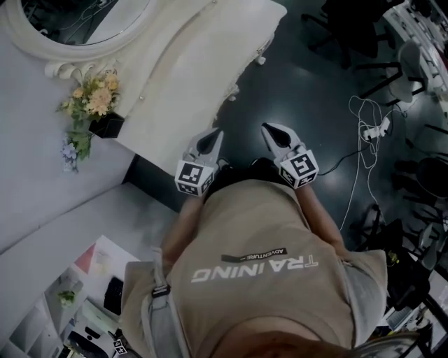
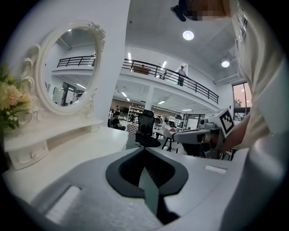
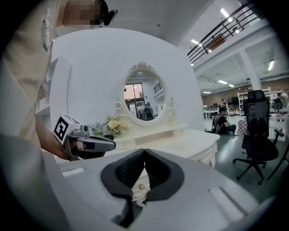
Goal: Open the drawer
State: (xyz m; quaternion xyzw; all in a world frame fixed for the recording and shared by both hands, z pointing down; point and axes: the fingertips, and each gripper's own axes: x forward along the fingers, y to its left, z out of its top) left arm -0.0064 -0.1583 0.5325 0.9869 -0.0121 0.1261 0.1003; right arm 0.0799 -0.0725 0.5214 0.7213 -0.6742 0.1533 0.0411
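A white dressing table stands ahead, its drawer fronts along the curved front edge. Through the right gripper view, a drawer front with a small gold knob shows just beyond the jaws. A small drawer sits in the raised shelf under the mirror. My left gripper hovers off the table's front edge, jaws shut and empty. My right gripper is beside it over the dark floor, also shut with nothing in it. Neither touches the table.
An oval mirror and a vase of flowers stand on the table's left part. Black office chairs are to the right. Cables and a power strip lie on the floor. A white shelf unit is at lower left.
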